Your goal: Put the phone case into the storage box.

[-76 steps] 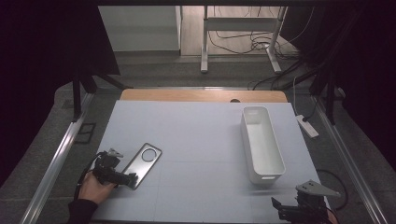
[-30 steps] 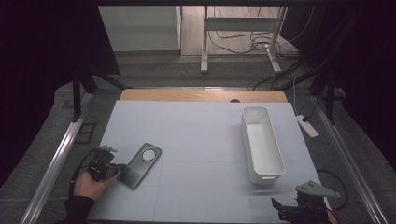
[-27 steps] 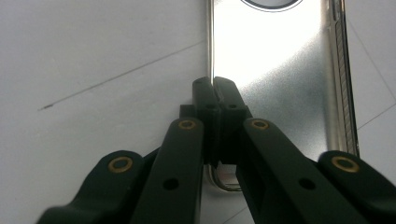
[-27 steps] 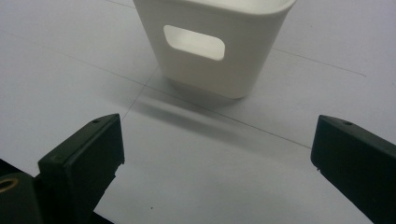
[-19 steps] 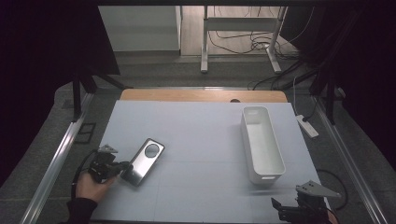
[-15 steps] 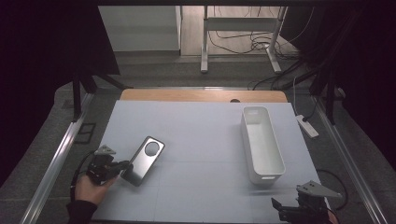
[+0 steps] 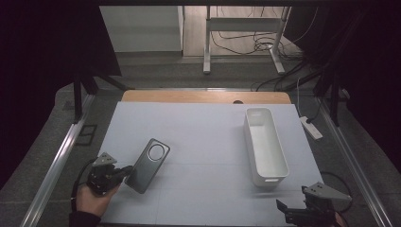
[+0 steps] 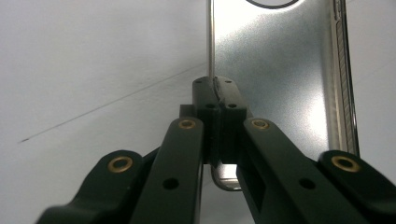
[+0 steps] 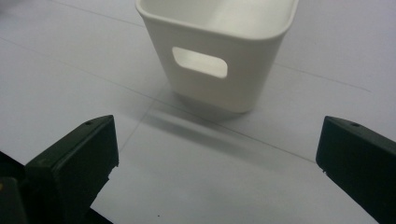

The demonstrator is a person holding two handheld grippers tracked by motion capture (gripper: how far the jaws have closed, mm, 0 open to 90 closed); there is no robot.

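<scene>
From the high view, the desk [image 7: 203, 127] carries a pale sheet. At its near left a hand [image 7: 92, 198] holds the left gripper [image 7: 124, 172], which points toward the middle of the desk and grips the near end of a dark grey phone [image 7: 148, 165]. The phone lies at a slant, its back facing up with a round camera ring at the far end; its far end looks lifted off the sheet, though how far I cannot tell. On the right side stands a long white bin [image 7: 265, 146], open at the top, running from near to far. Just short of its near end, at the desk's near right corner, sits the right gripper [image 7: 283, 213], well apart from the phone.

In the left gripper view, the left gripper [image 8: 215, 100] has its jaws pressed together on the thin edge of the phone [image 8: 275, 70], pinching it at one end. The phone's silvery back fills the upper right, with the lower arc of the camera ring at the top edge.

In the right gripper view, the right gripper [image 9: 217, 154] has its jaws spread wide with nothing between them but bare desk. Ahead stands the end wall of the white bin [image 9: 215, 56], with an oblong handle slot cut in it.
</scene>
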